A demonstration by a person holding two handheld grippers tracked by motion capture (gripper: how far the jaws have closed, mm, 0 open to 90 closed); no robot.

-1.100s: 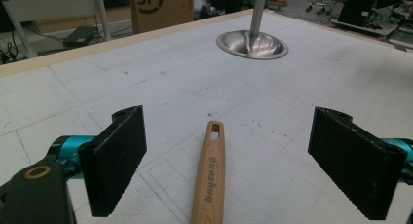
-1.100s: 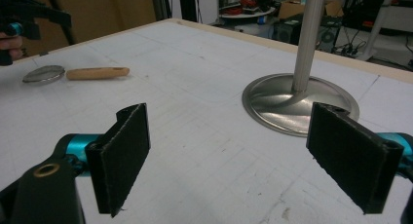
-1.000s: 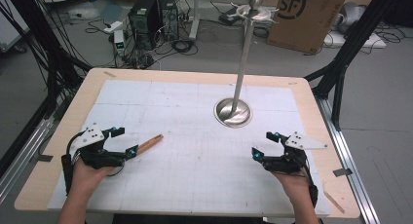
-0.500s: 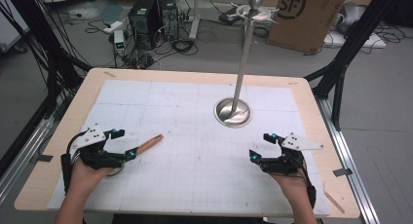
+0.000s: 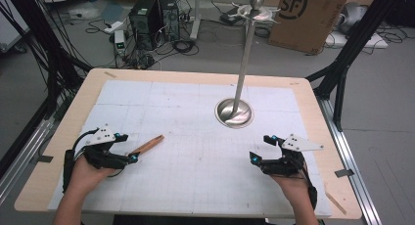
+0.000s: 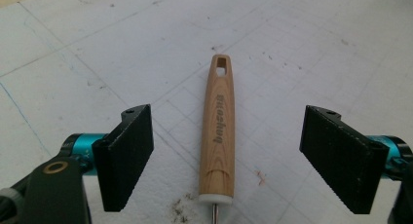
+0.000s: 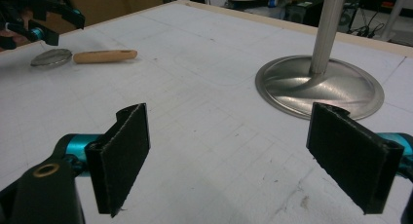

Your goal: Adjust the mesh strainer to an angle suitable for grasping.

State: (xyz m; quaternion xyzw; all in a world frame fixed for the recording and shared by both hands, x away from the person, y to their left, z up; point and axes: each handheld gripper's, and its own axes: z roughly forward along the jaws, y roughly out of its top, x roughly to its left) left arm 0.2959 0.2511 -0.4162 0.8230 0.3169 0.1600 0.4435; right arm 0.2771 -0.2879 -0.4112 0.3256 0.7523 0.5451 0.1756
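Bench [image 5: 313,95]: wooden rim, covered by a white gridded mat [image 5: 195,137].

Metal stand [image 5: 235,112]: round polished base set on the mat right of centre, thin upright pole rising from it, a small dish and a ball seen at the top in the high view. The base and the lower pole are also seen from the right gripper view [image 7: 319,85], ahead and to the right of the jaws.

Left tongs [image 5: 125,146]: held low over the mat at the near left, pointed toward the bench centre. Jaws are spread wide and have just been closing a little. In the left gripper view [image 6: 226,156] the utensil's handle is seen between the two pads, clear of both; nothing is pinched.

Right tongs [image 5: 259,149]: held over the mat at the near right, well apart from the left pair. Jaws spread, nothing between them; bare mat is seen between the pads in the right gripper view [image 7: 229,160].

Utensil with wooden handle [image 6: 219,131]: laid flat on the mat at the left, handle pointing away from the left tongs toward the bench centre. A hanging hole is cut in the far end and lettering is stamped along the handle. A white collar and a thin metal shank are seen at the near end. From the right gripper view, a round flat metal head [image 7: 51,57] is seen at the end of the handle, below the left tongs.
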